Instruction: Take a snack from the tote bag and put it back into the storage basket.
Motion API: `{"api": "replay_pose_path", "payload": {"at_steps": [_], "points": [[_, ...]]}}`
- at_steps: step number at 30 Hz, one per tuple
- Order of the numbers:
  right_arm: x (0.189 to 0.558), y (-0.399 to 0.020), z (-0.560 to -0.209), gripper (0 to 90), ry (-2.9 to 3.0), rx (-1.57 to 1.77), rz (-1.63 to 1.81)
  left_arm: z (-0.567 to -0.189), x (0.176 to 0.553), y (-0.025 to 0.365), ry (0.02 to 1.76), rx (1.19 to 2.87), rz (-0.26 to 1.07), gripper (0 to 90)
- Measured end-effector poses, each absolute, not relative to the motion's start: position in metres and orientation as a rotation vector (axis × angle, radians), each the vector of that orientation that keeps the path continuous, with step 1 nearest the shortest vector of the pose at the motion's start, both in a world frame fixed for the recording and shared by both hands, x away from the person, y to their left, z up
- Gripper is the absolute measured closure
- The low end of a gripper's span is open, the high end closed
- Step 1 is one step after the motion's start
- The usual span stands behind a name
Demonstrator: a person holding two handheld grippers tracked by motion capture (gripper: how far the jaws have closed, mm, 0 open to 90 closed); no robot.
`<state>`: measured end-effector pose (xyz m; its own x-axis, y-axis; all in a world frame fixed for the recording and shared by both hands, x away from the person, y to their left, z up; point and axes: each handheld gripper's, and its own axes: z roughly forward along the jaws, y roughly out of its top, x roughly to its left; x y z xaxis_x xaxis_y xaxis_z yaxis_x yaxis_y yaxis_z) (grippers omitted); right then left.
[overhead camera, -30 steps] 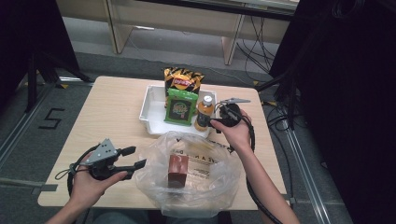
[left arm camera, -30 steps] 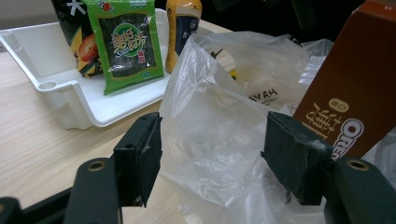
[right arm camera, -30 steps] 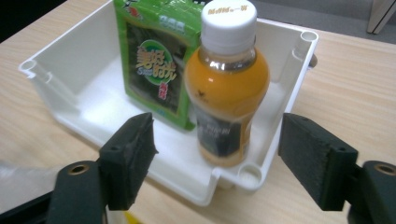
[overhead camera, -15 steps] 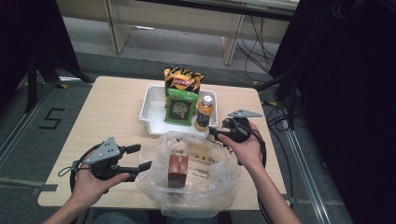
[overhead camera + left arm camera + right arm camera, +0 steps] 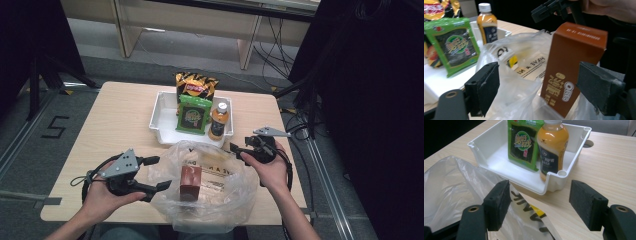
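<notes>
On the table, a brown box [image 5: 190, 182] stands upright inside the clear plastic bag [image 5: 210, 200]. Left gripper [image 5: 153, 173] has just been opening, its jaws wide beside the bag, nothing pressed. Right gripper [image 5: 239, 151] is wide too, holding nothing

White tray [image 5: 162, 117] on tabletop [image 5: 115, 125], chips bag [image 5: 195, 86], green snack packet [image 5: 192, 114], orange drink bottle [image 5: 219, 119] standing inside
</notes>
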<state>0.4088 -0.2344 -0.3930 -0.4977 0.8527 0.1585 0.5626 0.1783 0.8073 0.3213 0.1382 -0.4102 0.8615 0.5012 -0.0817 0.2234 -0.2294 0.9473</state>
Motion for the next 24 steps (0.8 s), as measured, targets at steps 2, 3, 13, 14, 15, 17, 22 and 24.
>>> {"api": "replay_pose_path", "payload": {"at_steps": [2, 3, 13, 14, 15, 17, 22, 24], "points": [[0.407, -0.238, -0.393, 33.3, 2.133, 1.310, 1.237, -0.410, 0.322, 0.135, 0.536, 1.804, 0.244, 16.4], [0.405, -0.239, -0.393, 33.3, 2.138, 1.309, 1.230, -0.410, 0.322, 0.133, 0.532, 1.808, 0.238, 16.0], [0.385, -0.245, -0.397, 32.8, 2.132, 1.336, 1.248, -0.417, 0.321, 0.118, 0.475, 1.829, 0.222, 14.2], [0.385, -0.247, -0.398, 32.8, 2.140, 1.319, 1.247, -0.417, 0.321, 0.117, 0.466, 1.834, 0.219, 14.1], [0.382, -0.246, -0.398, 32.8, 2.137, 1.371, 1.264, -0.417, 0.321, 0.116, 0.457, 1.836, 0.212, 13.6], [0.382, -0.248, -0.399, 32.8, 2.138, 1.362, 1.271, -0.417, 0.322, 0.113, 0.436, 1.831, 0.205, 13.1], [0.378, -0.249, -0.399, 32.8, 2.130, 1.383, 1.282, -0.417, 0.321, 0.112, 0.427, 1.837, 0.207, 11.9], [0.377, -0.250, -0.398, 32.8, 2.134, 1.389, 1.274, -0.416, 0.320, 0.110, 0.417, 1.841, 0.203, 11.5]]}}
